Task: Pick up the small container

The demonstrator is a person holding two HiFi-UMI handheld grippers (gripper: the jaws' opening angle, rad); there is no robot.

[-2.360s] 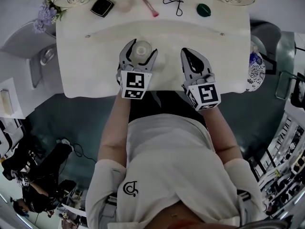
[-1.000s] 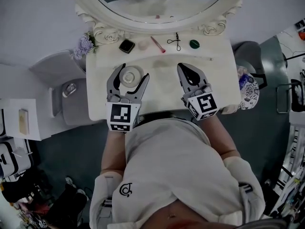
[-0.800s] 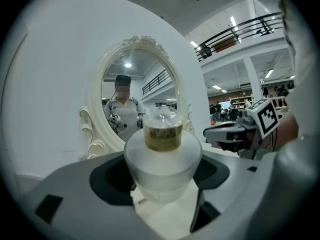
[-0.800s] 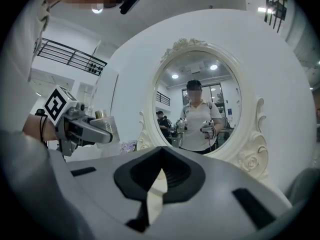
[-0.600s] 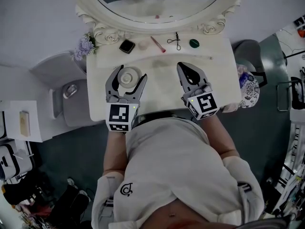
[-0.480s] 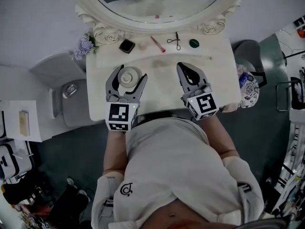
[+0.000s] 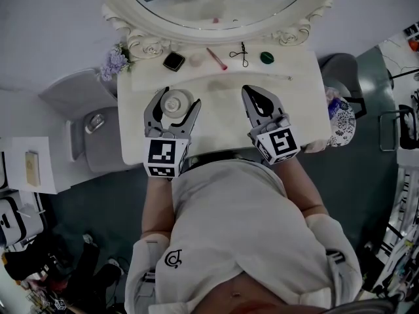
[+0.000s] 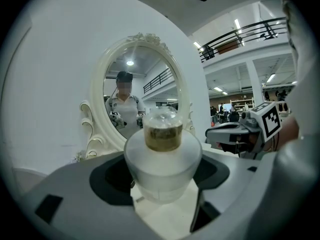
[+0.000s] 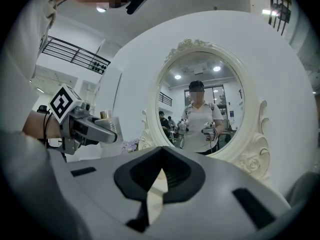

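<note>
Left gripper [image 7: 177,99] fingers were closed on the small container [image 7: 175,104], one on each side of its frosted white body. Its brownish neck and clear cap stood upright above them. The container was over the left part of the white bench [image 7: 222,118], in front of the oval mirror [image 7: 216,8]. Could not tell whether its base was clear of the bench. Right gripper [image 7: 255,95] fingers were closed together with nothing between them, over the bench and well apart from the container. A black compact [image 7: 173,61], pink brush [image 7: 217,58] and green disc [image 7: 266,59] lay along the back edge.
</note>
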